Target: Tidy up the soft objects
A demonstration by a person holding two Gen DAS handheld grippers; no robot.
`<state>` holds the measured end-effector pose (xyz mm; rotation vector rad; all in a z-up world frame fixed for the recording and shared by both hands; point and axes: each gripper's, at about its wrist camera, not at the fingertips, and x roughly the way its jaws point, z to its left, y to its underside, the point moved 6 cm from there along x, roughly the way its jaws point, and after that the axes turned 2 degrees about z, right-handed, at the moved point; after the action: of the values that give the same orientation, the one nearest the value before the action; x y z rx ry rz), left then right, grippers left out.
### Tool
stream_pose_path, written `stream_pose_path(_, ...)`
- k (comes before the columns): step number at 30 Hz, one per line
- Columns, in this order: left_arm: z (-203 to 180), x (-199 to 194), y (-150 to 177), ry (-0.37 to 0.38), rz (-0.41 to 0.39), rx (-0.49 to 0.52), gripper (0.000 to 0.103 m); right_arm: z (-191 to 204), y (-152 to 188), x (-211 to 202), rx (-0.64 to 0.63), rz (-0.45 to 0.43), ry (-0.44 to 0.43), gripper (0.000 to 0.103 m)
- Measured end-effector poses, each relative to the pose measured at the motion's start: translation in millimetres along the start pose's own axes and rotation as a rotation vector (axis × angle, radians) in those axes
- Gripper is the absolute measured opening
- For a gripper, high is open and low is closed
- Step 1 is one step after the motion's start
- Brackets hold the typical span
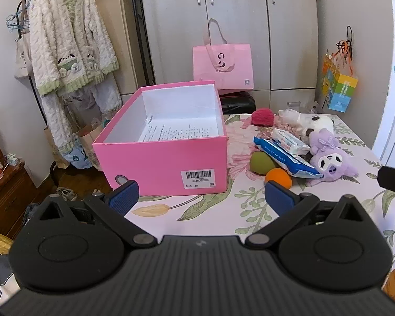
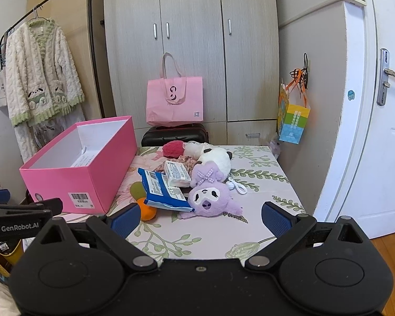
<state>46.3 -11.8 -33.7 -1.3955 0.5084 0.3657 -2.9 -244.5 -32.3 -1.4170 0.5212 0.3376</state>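
Showing door handle in right view only; left gripper & right gripper fingers wide apart, empty. Purple plush lies on desk beside pink box.

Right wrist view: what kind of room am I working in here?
Most likely a bedroom at home: a tall wardrobe, a clothes rack with a fleece robe on a hanger, and a white room door beside the flowered table.

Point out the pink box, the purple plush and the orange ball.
pink box (image 1: 155,168): left wrist view, front wall.
purple plush (image 2: 209,197): right wrist view, its face.
orange ball (image 1: 277,177): left wrist view, top surface.
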Motion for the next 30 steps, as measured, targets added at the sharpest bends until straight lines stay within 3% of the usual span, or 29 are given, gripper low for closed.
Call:
stream_pose_path(11, -3, -5, 0, 0.025, -0.022, 0.021, 0.103, -2, 1, 0, -0.005, 0.0, 0.0, 0.1)
stream_pose_path(15, -2, -10, -2, 0.066, -0.049, 0.044, 0.103, -2, 2, -3, -0.015, -0.003, 0.003, 0.1)
stream_pose_path(23, 6, -18, -8, 0.043, -0.101, 0.045, 0.102, -2, -5, -14, -0.102, -0.044, -0.012, 0.1)
stream_pose_path(30, -14, 4, -5, 0.107, -0.064, 0.054, 0.101, -4, -9, -7, -0.162, -0.096, -0.013, 0.1)
